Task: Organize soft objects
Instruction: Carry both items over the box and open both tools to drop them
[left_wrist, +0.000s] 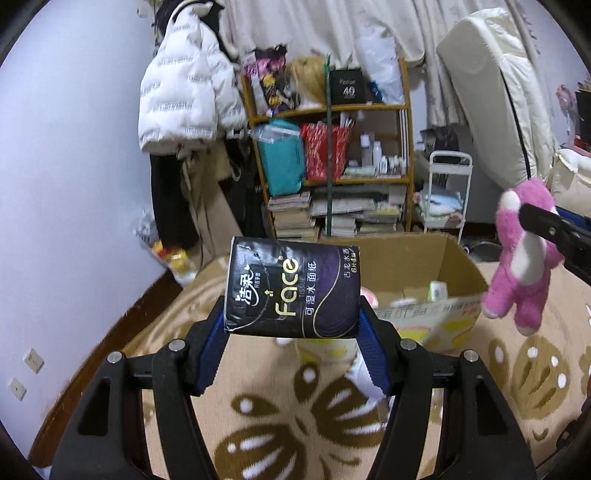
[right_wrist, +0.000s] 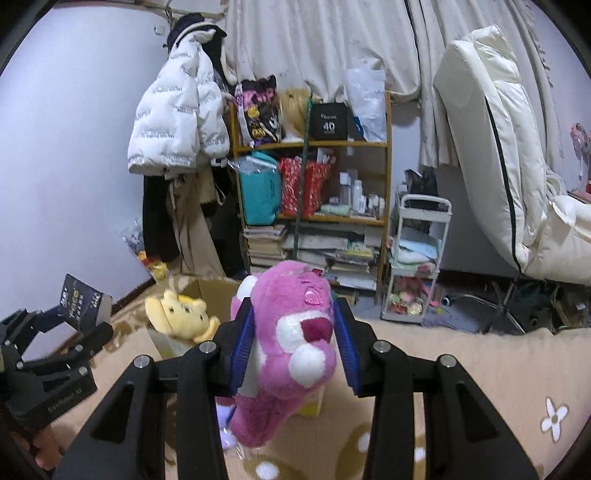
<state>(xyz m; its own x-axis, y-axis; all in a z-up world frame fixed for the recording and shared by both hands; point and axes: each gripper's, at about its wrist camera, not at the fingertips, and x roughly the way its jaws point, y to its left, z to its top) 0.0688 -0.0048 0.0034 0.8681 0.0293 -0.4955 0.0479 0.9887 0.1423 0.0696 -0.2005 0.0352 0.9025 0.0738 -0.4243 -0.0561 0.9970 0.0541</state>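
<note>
Pale lilac wall (right_wrist: 74, 147) on the left, cream curtains (right_wrist: 314, 44) behind. A wooden shelf (right_wrist: 388, 147) crammed with books and bottles stands beside a hanging white puffer jacket (right_wrist: 173, 125) and a small white cart (right_wrist: 421, 258). Beige flower-patterned carpet (left_wrist: 295, 424) covers the floor.

A wooden shelf (right_wrist: 312, 184) stands against the back wall — a teal bag (right_wrist: 258, 192) and a red patterned bag (right_wrist: 304, 186) on its middle level, stacked books (right_wrist: 314, 254) below. A white puffer jacket (right_wrist: 173, 122) hangs to its left. Right of it — a small white cart (right_wrist: 417, 258), then a cream mattress (right_wrist: 495, 147) leaning upright. Pale curtains (right_wrist: 314, 40) hang behind.
</note>
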